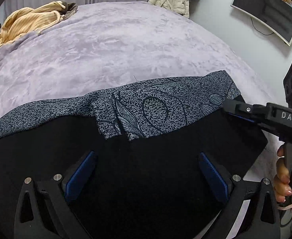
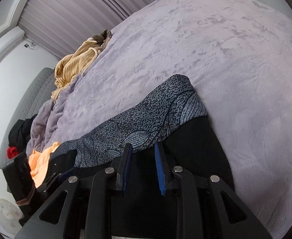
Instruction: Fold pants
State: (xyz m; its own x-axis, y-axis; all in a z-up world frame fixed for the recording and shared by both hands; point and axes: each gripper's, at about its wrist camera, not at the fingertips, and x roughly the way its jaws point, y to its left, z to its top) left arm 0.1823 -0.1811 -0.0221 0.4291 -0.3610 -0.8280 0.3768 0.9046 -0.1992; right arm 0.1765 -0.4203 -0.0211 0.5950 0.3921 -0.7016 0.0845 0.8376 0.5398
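Blue pads [image 1: 80,177] of the left hand-held gripper [image 1: 146,171] stand wide apart over black cloth, nothing between them. Under them lie the pants [image 1: 165,155] — a black layer nearest, with a speckled grey leaf-print layer showing beyond its far edge — spread on the purple bed [image 1: 126,49], their long axis running left to right across the left view.

From the right side of that view the right hand-held gripper [image 2: 142,155] comes in low over the black layer's right end. Its jaws stand a little apart, and in its own view nothing is pinched between them; the black edge and the print lie just ahead of its tips.

Both tools sit over the near long edge, the left one about mid-length, the right at the end. I judge the next fold would carry that edge, or an end, across the garment — the right tool is closer to an end.

Farther off a tan garment [image 1: 26,23] is heaped at the bed's far corner.
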